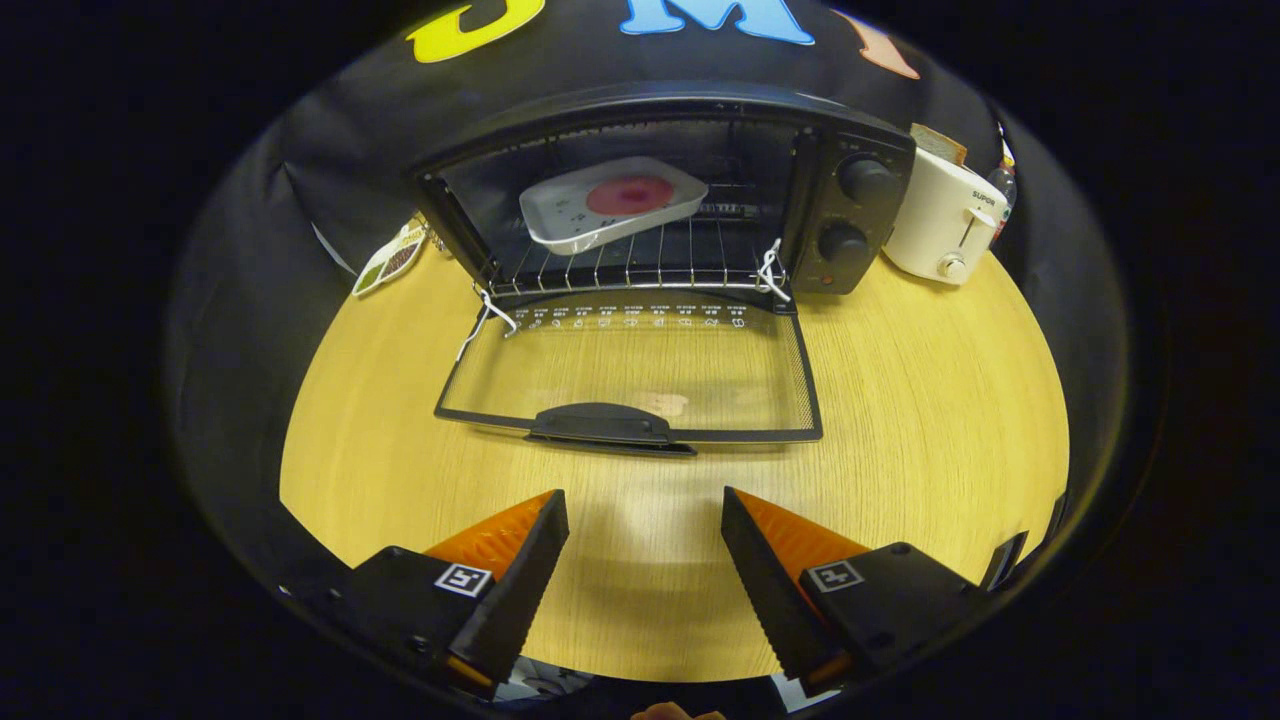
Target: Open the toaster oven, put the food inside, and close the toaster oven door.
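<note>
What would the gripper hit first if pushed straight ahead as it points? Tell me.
Probably the handle of the open oven door, just ahead of the open gripper, whose fingers hold nothing. Height is unclear; it might pass over toward the tray.

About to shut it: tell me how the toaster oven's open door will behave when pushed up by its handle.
The door is glass in a thin frame, hinged at the oven mouth, so it should swing stiffly, not flex. The handle sits at its centre, so lifting there likely won't twist it. The open tongs hold nothing.
</note>
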`<state>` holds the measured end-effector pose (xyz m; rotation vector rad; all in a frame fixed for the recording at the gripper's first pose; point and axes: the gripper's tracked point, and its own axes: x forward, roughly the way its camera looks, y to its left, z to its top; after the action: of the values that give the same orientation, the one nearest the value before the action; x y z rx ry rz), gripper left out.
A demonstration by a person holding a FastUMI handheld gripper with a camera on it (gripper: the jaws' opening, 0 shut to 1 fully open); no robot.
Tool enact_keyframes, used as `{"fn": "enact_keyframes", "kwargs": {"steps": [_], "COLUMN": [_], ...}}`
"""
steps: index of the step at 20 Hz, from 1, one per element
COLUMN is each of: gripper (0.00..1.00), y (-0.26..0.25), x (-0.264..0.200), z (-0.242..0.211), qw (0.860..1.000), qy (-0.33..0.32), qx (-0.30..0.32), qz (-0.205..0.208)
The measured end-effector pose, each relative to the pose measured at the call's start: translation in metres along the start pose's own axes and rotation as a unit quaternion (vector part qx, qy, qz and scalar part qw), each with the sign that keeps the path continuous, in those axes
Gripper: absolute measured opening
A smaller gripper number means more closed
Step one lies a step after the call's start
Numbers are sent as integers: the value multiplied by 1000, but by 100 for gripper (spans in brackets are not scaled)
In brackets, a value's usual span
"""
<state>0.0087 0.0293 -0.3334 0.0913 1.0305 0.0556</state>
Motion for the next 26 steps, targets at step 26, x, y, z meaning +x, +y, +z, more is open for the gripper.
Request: {"fn": "enact_keyframes", "kwargs": {"steps": [26], "gripper": [98], "y": [12], "x": [28], "z": [28], "qw": [994], "qy": [-54], "qx": [-86], "qz": [-27]}}
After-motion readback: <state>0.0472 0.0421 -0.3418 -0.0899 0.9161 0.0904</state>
